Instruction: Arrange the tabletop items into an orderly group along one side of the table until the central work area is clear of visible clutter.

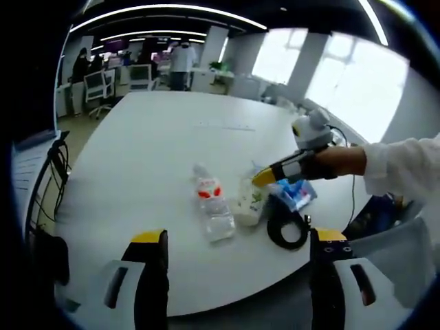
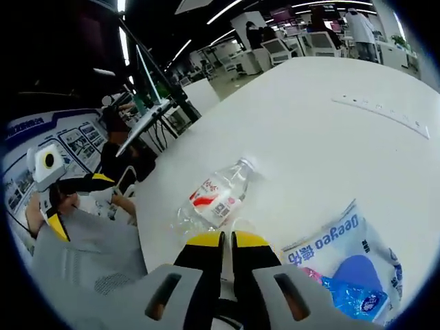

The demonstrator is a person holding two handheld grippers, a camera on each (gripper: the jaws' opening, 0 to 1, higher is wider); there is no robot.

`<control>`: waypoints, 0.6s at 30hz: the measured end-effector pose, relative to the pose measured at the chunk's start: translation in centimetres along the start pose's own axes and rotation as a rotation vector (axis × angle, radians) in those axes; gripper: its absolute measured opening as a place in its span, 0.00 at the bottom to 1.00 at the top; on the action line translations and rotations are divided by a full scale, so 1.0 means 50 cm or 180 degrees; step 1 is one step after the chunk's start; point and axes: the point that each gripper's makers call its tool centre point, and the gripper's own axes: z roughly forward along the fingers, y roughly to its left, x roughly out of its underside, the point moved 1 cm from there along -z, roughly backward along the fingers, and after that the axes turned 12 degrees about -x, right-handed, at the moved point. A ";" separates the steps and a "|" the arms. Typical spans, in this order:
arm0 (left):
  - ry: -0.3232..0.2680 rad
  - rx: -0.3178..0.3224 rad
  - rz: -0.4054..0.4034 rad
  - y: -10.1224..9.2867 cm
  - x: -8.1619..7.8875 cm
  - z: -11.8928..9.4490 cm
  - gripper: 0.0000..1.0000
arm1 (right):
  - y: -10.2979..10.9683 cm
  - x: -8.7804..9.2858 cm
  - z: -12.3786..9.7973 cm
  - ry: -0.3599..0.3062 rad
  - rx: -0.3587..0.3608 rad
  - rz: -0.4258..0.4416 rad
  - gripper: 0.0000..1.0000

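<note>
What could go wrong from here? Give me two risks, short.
The water bottle lies on its side just ahead of the right gripper; a nudge could roll it. The blue packet sits near the table edge and might get pushed off.

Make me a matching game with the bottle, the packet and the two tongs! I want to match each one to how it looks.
Things:
1. bottle
2. packet
3. left tongs
4. right tongs

How it looks:
A. blue and white
B. jaws shut together
C. lying on its side
D. jaws wide apart

Pairs: 1-C, 2-A, 3-D, 4-B
</note>
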 end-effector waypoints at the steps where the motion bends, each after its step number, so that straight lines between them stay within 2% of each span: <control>1: -0.0004 0.0000 -0.0002 -0.001 0.000 -0.001 0.81 | 0.007 -0.004 0.000 -0.0014 -0.0050 -0.0013 0.00; 3: -0.0021 0.0003 -0.0014 -0.001 -0.002 -0.001 0.81 | 0.019 -0.016 -0.001 -0.0011 -0.0101 -0.0142 0.00; 6: -0.0029 0.0006 -0.0015 -0.001 -0.003 -0.002 0.81 | 0.034 -0.040 -0.007 0.0002 -0.0048 -0.0443 0.00; 8: -0.0036 0.0011 -0.0018 -0.002 -0.004 -0.002 0.81 | 0.034 -0.048 -0.012 0.0132 0.0066 -0.0688 0.00; 10: -0.0044 0.0018 -0.0019 -0.003 -0.005 -0.002 0.81 | 0.030 -0.056 -0.009 0.0180 0.0058 -0.0791 0.00; 14: -0.0053 0.0023 -0.0020 -0.004 -0.007 -0.003 0.81 | 0.035 -0.071 -0.013 0.0318 0.0213 -0.1210 0.00; 18: -0.0069 0.0039 -0.0040 -0.005 -0.010 -0.005 0.81 | 0.043 -0.069 -0.006 0.0333 0.0213 -0.1206 0.00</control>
